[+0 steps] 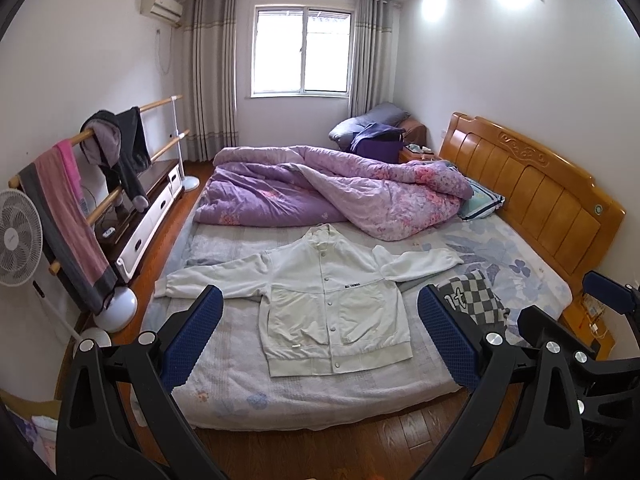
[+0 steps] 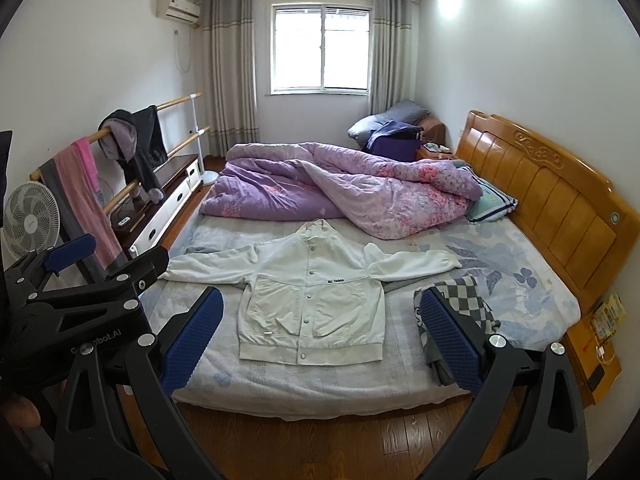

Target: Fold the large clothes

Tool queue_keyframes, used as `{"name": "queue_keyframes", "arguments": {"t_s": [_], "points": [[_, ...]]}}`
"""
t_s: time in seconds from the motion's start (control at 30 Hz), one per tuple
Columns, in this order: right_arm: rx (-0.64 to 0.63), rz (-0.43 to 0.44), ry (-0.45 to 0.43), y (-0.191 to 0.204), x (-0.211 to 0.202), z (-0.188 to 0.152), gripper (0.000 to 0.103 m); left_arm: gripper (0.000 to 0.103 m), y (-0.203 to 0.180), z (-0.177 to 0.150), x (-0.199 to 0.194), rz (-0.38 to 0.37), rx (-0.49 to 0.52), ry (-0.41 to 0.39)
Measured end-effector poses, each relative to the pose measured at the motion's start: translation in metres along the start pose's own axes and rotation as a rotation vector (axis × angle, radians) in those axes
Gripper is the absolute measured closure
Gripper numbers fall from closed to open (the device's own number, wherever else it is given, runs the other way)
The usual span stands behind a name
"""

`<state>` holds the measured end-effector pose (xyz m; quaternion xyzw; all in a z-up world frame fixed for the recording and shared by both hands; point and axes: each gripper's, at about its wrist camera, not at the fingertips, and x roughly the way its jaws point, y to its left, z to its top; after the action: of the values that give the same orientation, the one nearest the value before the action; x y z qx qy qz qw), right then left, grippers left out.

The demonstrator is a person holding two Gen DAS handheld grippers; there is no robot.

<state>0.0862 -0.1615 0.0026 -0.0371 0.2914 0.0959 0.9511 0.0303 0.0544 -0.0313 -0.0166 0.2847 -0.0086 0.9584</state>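
A white button-front jacket (image 1: 332, 300) lies flat on the bed (image 1: 240, 376), front up, both sleeves spread out to the sides; it also shows in the right wrist view (image 2: 312, 300). My left gripper (image 1: 320, 300) is open and empty, held above the floor at the near side of the bed. My right gripper (image 2: 320, 304) is open and empty beside it, and its body shows at the right edge of the left wrist view (image 1: 608, 296). The left gripper's body shows at the left of the right wrist view (image 2: 72, 256).
A grey checkered cloth (image 1: 476, 296) lies to the right of the jacket. A purple quilt (image 1: 328, 188) is heaped at the back of the bed. A wooden headboard (image 1: 532, 184) stands right. A fan (image 1: 16, 236) and a rail with hung clothes (image 1: 100, 148) stand left.
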Motion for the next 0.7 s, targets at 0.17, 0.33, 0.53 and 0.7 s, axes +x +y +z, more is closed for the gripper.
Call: {"name": "queue_keyframes", "arguments": {"t_s": [0.17,0.33,0.53,0.7], "points": [[-0.015,0.018,0.016,0.000,0.022,0.006,0.008,0.005,0.007,0.004,0.022,0.011,-0.017,0.022],[-0.020,0.048,0.034,-0.001,0.050,0.015,0.008,0.005,0.011,0.014,0.051,0.032,-0.026,0.042],[-0.028,0.115,0.076,-0.011,0.112,0.038,0.008,0.005,0.016,0.033,0.113,0.046,-0.077,0.102],[-0.047,0.193,0.150,-0.021,0.185,0.060,0.008,0.005,0.020,0.052,0.187,0.090,-0.126,0.188]]}}
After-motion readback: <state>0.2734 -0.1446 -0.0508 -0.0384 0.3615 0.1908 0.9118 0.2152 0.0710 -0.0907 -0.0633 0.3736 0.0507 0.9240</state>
